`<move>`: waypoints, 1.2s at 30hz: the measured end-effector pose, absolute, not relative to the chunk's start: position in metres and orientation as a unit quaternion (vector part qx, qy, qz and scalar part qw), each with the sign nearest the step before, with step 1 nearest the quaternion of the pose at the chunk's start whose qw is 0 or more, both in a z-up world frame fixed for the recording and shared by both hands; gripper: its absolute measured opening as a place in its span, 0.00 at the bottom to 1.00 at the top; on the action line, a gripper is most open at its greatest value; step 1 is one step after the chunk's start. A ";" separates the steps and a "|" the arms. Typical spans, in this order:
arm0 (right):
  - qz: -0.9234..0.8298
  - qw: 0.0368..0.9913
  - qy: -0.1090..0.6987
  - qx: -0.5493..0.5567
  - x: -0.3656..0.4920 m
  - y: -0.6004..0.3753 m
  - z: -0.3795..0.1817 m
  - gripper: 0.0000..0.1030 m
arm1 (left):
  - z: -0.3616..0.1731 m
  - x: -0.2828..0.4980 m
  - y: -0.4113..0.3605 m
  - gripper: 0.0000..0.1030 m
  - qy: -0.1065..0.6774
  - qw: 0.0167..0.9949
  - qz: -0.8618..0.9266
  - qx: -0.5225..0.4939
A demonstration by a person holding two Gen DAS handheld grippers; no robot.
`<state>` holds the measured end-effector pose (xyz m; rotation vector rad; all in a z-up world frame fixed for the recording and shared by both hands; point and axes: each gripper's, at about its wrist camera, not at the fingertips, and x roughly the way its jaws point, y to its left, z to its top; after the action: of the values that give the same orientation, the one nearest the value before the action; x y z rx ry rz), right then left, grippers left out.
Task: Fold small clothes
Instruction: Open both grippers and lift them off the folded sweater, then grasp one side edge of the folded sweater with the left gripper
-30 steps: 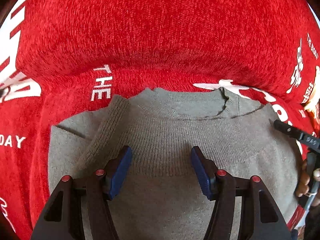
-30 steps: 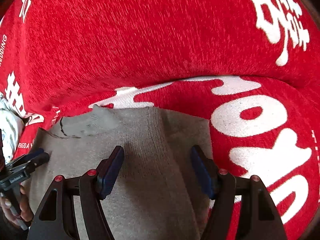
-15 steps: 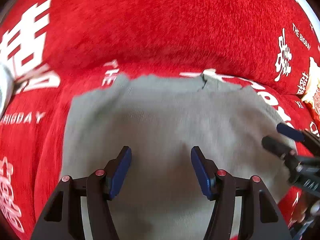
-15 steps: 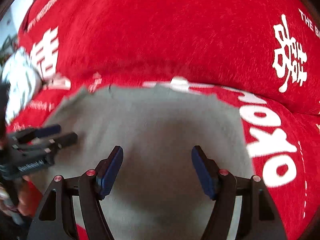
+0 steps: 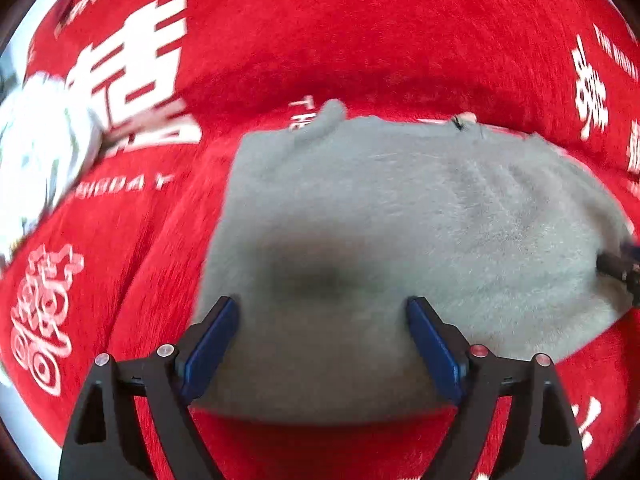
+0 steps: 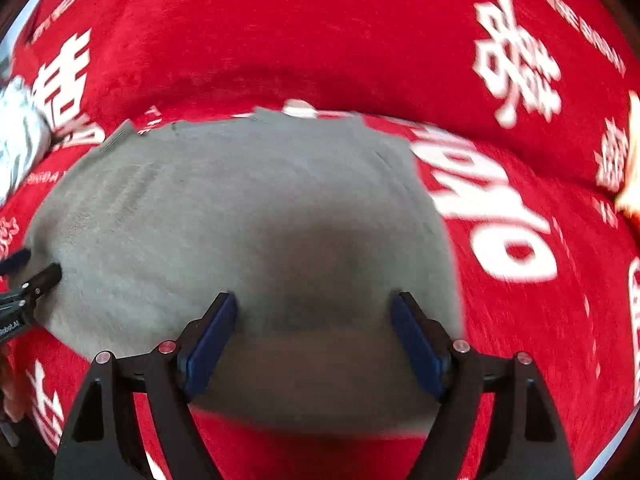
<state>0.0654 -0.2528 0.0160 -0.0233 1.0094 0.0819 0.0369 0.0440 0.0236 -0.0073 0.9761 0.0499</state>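
Note:
A small grey knitted sweater [image 5: 400,208] lies folded flat on a red cloth with white lettering [image 5: 320,40]. My left gripper [image 5: 322,312] hovers over the sweater's near left part, its jaws opening, with nothing pinched between the blue pads. In the right wrist view the same sweater [image 6: 240,208] fills the middle. My right gripper [image 6: 314,308] hangs over its near right part, jaws opening too, pads apart from the fabric. Each gripper's tip shows at the edge of the other's view: the right gripper's tip [image 5: 618,268], and the left gripper's tip [image 6: 32,280].
A white and grey bundle of cloth [image 5: 36,160] lies at the far left on the red cloth; it also shows in the right wrist view as the bundle [image 6: 16,148]. An orange-yellow object [image 6: 630,184] sits at the right edge. The cloth's edge [image 5: 16,412] runs near the lower left.
Both grippers have pulled back towards the near edge, so more of the sweater shows, down to its near hem. Both pairs of jaws stand wider apart than before.

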 end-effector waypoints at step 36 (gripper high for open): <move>0.080 0.891 0.448 0.004 0.004 -0.182 0.049 0.81 | 0.000 0.016 0.141 0.53 0.405 0.812 -0.133 -0.399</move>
<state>0.0041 -0.1820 0.0491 0.0083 0.9297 0.1658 0.0160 0.1412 -0.0004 -0.8514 0.8640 -0.2845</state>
